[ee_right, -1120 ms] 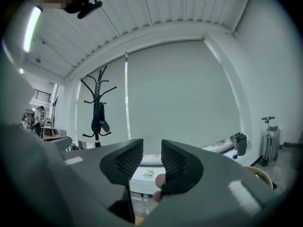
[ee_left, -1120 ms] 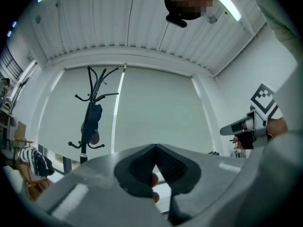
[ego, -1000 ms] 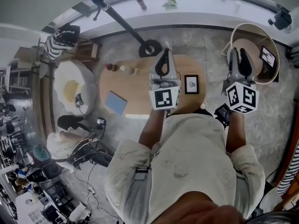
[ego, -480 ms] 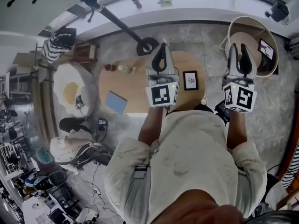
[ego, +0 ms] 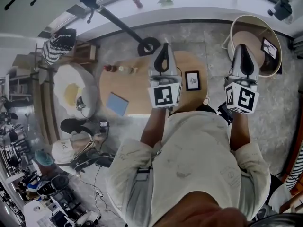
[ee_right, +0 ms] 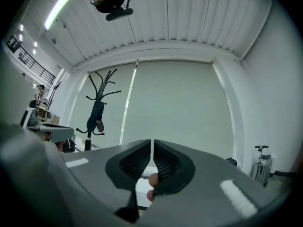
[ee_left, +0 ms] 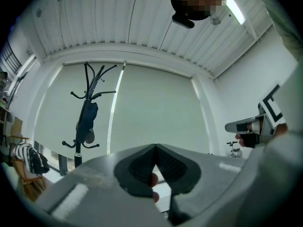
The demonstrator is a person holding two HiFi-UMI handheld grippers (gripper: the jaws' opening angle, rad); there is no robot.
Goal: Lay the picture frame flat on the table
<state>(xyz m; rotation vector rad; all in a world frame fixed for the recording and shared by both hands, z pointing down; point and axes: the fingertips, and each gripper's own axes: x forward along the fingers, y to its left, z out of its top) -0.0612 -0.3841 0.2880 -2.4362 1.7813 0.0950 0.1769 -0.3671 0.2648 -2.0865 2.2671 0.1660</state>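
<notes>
While both tools hang in the air and point at the far wall, we see the oval wooden table (ego: pixel 137 91) below us on a speckled grey floor (ego: pixel 213 38). The picture frame (ego: pixel 192 80) sits on the table's right end, apparently lying flat with its picture facing up, and neither tool touches it. On the same top lie a blue book (ego: pixel 117 103) near the front edge and a short row of small bottles (ego: pixel 123 69) along the far edge, all well apart from the frame. Our left gripper (ego: pixel 164 46) hovers over the table just left of the frame, its jaws pressed tip to tip with nothing between them. Our right gripper (ego: pixel 243 47) hovers off to the right, over a round tub (ego: pixel 255 18) that holds a second small frame (ego: pixel 270 48). Its jaws have just been closing and now stand all but together, only a thin slit left, gripping nothing. Beyond the table stands a black coat stand (ego: pixel 148 46), behind it a white window sill (ego: pixel 199 4). To the left sits a white round chair (ego: pixel 71 91) with a yellow cushion.
</notes>
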